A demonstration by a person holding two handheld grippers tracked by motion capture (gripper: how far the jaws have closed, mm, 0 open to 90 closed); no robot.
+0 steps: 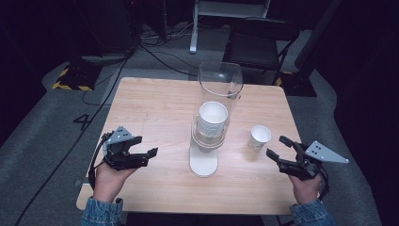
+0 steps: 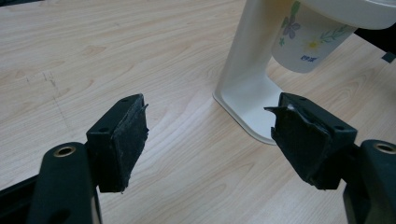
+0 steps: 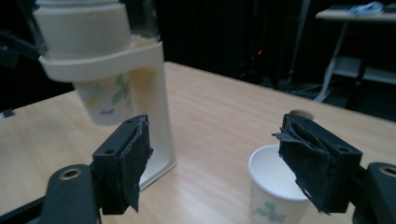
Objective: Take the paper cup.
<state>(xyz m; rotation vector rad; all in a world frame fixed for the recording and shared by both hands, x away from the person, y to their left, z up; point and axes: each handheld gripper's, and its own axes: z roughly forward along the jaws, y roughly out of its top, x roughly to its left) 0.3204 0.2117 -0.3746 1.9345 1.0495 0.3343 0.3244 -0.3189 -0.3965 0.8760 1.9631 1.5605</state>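
Observation:
A cup dispenser [image 1: 211, 117] stands at the table's middle: a clear tube on a white stand, with a stack of paper cups [image 1: 212, 114] inside. The lowest flowered cup [image 2: 306, 39] hangs out of its white ring [image 3: 100, 58]. A single paper cup [image 1: 259, 137] stands upright to the right of the dispenser. My left gripper [image 1: 145, 156] rests open at the left, facing the stand's base [image 2: 252, 109]. My right gripper [image 1: 278, 147] is open just right of the loose cup [image 3: 275, 191], which sits near its right jaw. Neither holds anything.
The wooden table [image 1: 155, 108] has bare room on its left half and along its front edge. Beyond its far edge are a dark chair [image 1: 261, 40], cables on the grey floor and a white stand leg [image 1: 194, 28].

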